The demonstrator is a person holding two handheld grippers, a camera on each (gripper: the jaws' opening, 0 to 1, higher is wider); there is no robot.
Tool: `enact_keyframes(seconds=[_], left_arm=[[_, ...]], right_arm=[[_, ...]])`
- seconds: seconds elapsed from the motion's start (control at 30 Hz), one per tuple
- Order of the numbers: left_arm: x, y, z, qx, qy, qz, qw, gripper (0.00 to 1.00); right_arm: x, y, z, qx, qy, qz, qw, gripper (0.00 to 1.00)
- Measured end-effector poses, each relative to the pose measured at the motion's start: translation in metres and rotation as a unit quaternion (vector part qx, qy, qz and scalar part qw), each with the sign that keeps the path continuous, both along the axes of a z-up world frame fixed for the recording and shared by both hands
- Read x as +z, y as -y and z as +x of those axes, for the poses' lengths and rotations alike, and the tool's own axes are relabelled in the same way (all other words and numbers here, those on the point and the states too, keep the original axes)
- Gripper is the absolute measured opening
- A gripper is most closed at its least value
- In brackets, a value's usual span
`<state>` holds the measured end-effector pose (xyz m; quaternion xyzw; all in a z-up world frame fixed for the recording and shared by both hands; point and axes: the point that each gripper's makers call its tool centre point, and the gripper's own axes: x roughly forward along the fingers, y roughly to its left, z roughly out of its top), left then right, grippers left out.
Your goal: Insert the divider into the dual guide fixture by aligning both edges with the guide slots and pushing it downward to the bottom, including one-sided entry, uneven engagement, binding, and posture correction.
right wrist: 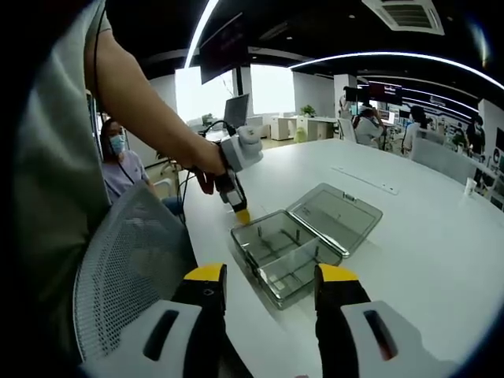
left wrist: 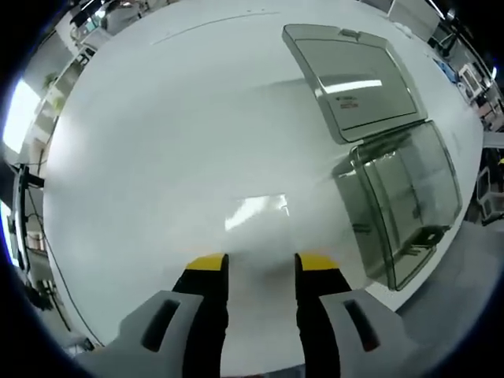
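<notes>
Your left tongs are spread apart with nothing between the two yellow tips. They hang over the bare white table. Off to the right of them sits one clear plastic box, and its one lid lies flat on the table, open, on the far side of the box.

Your right tongs are spread apart too, and they hold nothing. Past their tips you can see the same box near the table edge, with the lid open to its right. Thin upright pieces stand inside the box, but you cannot tell which one is the divider. Your left tongs show here as well, held in your hand just above the far left corner of the box. One mesh chair back stands at the near left. Several people sit far off in the room.
</notes>
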<state>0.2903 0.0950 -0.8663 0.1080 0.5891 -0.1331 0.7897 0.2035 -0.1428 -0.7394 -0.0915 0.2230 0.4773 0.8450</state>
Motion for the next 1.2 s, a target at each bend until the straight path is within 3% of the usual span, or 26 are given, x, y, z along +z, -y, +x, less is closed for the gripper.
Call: enact_keyframes(seconds=[1.2], left_arm=[[0.019,-0.001,-0.007,-0.022,0.021,-0.026,0.9992,0.30]], right_arm=[[0.002,-0.004,0.005,0.007,-0.001,0.002,1.0000,0.42]])
